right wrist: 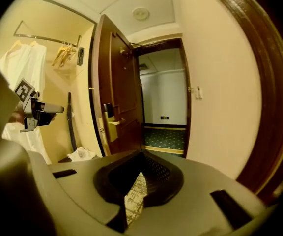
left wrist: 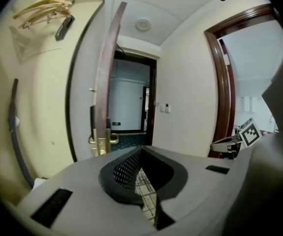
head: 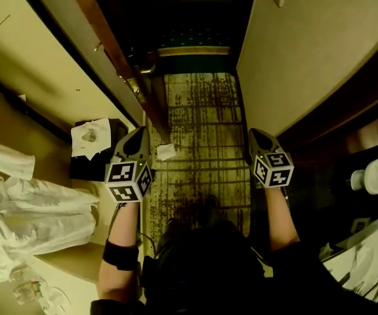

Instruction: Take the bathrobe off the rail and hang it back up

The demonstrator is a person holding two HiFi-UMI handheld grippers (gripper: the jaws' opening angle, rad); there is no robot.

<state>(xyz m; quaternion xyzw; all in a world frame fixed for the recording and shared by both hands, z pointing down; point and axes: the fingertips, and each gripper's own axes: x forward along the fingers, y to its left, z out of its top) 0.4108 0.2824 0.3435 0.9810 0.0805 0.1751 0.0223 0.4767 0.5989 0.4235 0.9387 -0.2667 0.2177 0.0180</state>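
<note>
Head view: left gripper (head: 138, 136) and right gripper (head: 260, 136) out over the carpet (head: 202, 123), white bathrobe (head: 18, 209) near left. Left gripper view: fingers (left wrist: 124, 171) pinched together, holding nothing. Right gripper view: same deal, closed and empty; bathrobe's on the rail (right wrist: 45, 38), far left.

Dim, yellowish indoor light. The head view sinks into deep shadow at bottom and right. Both gripper views bow strongly, with black corners; the doorway (left wrist: 129, 100) glows paler.
</note>
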